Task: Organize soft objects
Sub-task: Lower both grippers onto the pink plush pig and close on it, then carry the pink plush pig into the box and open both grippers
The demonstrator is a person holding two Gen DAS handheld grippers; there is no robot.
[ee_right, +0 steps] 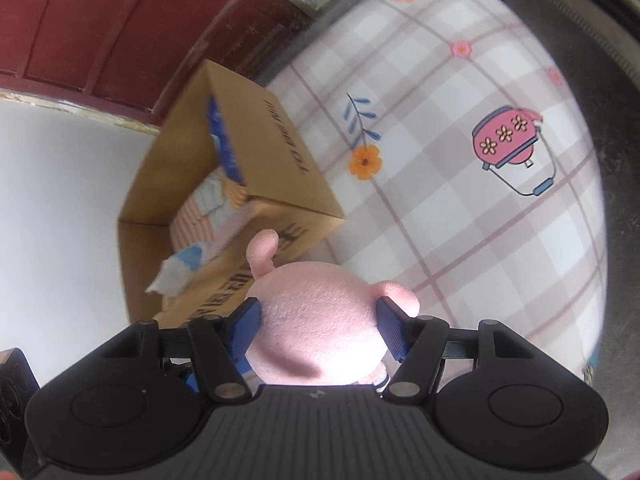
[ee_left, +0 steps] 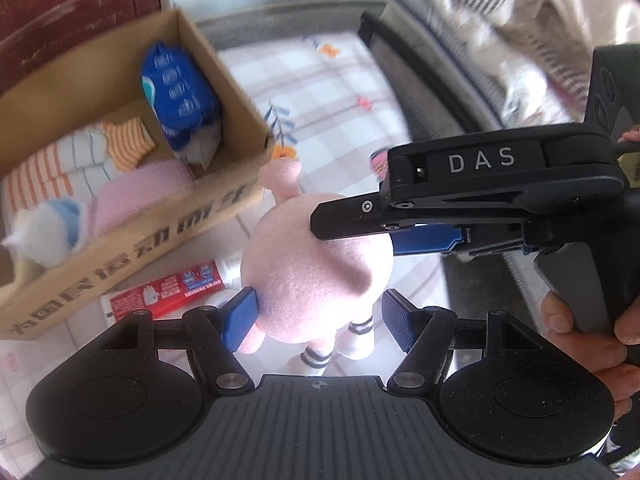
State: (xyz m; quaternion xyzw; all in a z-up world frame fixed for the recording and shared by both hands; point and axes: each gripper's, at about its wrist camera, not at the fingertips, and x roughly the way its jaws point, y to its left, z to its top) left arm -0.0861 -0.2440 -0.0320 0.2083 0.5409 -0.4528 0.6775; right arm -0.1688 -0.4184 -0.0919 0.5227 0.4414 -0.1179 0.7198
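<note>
A pink plush toy point(ee_left: 312, 264) with striped white socks hangs above the checked cloth, beside the cardboard box point(ee_left: 132, 236). My right gripper point(ee_right: 318, 330) is shut on the pink plush toy point(ee_right: 320, 320) around its round head; it enters the left wrist view from the right point(ee_left: 348, 220). My left gripper point(ee_left: 318, 318) is open, its blue pads point(ee_left: 242, 320) on either side of the toy's lower body, the left pad touching it. The box point(ee_right: 280, 176) holds a blue pack point(ee_left: 180, 100), striped cloths point(ee_left: 80, 156) and a pink towel point(ee_left: 136, 192).
A red toothpaste carton point(ee_left: 168, 292) lies on the cloth in front of the box. A checked cloth with flower prints point(ee_right: 460, 200) covers the surface. A dark red door point(ee_right: 120, 20) stands behind the box. Bedding point(ee_left: 520, 20) is piled at the far right.
</note>
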